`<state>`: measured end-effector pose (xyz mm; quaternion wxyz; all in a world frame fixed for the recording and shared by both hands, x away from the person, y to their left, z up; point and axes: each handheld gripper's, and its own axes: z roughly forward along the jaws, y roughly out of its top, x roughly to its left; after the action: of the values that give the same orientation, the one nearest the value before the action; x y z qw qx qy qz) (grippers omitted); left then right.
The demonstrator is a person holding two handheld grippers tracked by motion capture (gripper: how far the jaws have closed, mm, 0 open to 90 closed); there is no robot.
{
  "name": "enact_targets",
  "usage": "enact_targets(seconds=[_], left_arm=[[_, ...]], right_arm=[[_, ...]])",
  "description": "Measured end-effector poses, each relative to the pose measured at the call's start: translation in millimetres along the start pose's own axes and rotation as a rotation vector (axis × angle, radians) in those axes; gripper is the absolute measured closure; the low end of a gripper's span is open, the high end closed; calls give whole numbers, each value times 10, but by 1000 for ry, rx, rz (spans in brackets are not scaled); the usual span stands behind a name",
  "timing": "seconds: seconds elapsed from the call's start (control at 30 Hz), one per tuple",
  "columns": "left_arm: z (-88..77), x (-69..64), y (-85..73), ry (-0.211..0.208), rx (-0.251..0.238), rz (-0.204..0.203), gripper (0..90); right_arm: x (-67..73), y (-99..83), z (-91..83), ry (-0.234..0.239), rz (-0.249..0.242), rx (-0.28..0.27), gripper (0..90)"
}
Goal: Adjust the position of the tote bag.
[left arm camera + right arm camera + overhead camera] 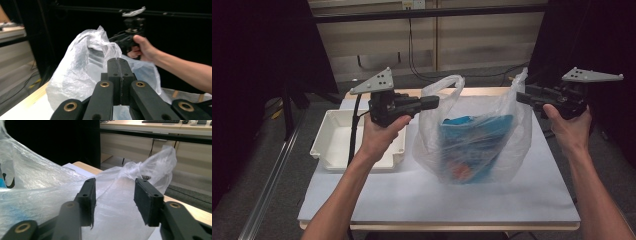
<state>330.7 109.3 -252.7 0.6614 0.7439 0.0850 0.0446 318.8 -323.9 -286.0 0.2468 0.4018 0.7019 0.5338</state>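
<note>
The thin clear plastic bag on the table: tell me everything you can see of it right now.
The thin clear plastic bag stands crinkled and upright on the white table, beside the white tray. A blue packet with an orange patch shows through its wall. Its left loop handle meets the shut left tongs; its right handle rises beyond the open right tongs, film between their pads.

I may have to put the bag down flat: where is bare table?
Bare table runs along the near edge, in front of the bag and tray. A narrower strip lies right of the bag. The left side is crowded by the tray.
</note>
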Motion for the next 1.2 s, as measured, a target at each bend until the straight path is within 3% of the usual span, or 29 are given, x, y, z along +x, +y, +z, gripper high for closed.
enact_targets(seconds=[0.13, 0.3, 0.43, 0.67, 0.77, 1.03, 1.2], left_arm=[[-88, -139, -8, -16, -22, 17, 900], [-163, -298, -43, -23, -17, 53, 900], [-220, -408, -94, -29, -11, 55, 900], [-316, -607, -218, -63, -3, 68, 900], [-339, -675, -273, -99, 4, 59, 900], [-428, -830, -389, -107, 41, 76, 900], [-457, -914, -511, -129, 82, 81, 900]], right_arm=[[75, 66, -44, 0, -11, -15, 465], [174, 149, -101, -1, -28, -37, 403], [245, 209, -124, -9, -46, -38, 370], [249, 261, -139, -43, -42, -44, 299], [236, 269, -110, -67, -23, -35, 270], [201, 289, 92, -56, 4, -26, 243], [187, 304, 277, -80, 32, -15, 170]])
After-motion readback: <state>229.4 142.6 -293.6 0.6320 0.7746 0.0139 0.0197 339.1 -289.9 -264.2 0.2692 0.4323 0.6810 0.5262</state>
